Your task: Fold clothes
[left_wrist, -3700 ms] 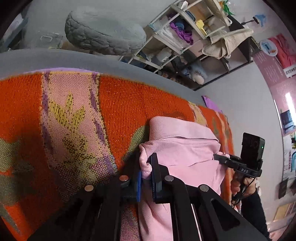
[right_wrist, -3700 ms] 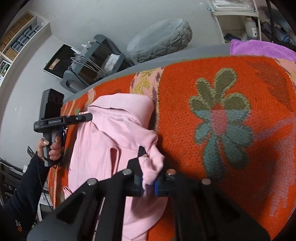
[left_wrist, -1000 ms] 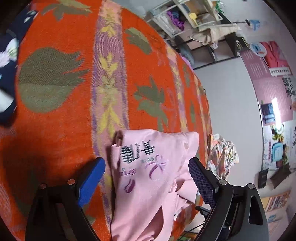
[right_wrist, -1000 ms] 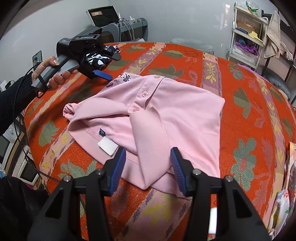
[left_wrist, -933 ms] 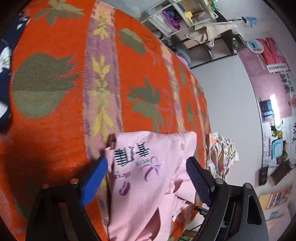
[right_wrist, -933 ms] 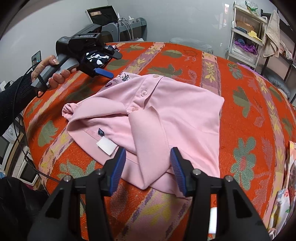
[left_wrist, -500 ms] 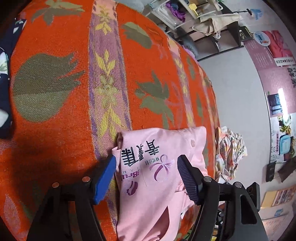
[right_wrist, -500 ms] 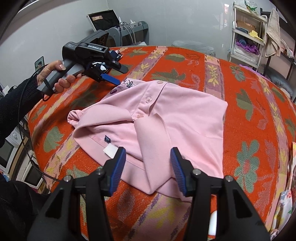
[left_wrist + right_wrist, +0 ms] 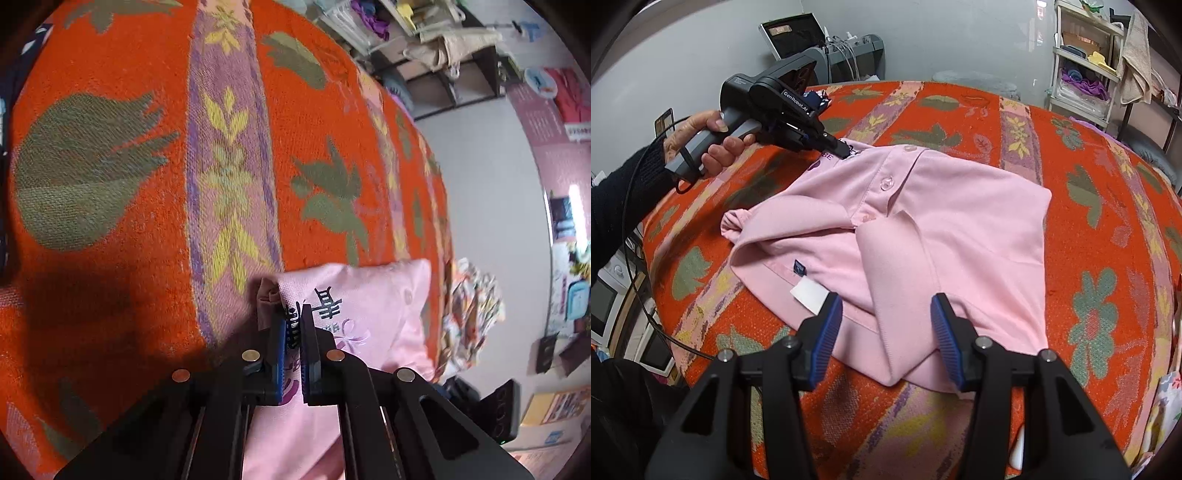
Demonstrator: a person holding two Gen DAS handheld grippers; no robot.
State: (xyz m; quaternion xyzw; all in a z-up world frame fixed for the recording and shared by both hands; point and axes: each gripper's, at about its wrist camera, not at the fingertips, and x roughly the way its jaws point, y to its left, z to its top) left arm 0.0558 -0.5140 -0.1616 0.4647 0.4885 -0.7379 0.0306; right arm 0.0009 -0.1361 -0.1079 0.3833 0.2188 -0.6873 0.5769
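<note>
The left gripper (image 9: pixel 291 325) is pinched tight on the printed corner of the pink shirt (image 9: pixel 945 221), its blue pads pressing the fabric between them, while the right gripper (image 9: pixel 886 321) hangs wide open with nothing in it, just above the shirt's near folded edge. The shirt lies partly folded on the orange flowered blanket (image 9: pixel 1108 206), collar and white label facing up. Beyond the bed, a shelf (image 9: pixel 1086 59) holds folded purple and yellow cloths, with a beige towel (image 9: pixel 1136 55) draped on its side
</note>
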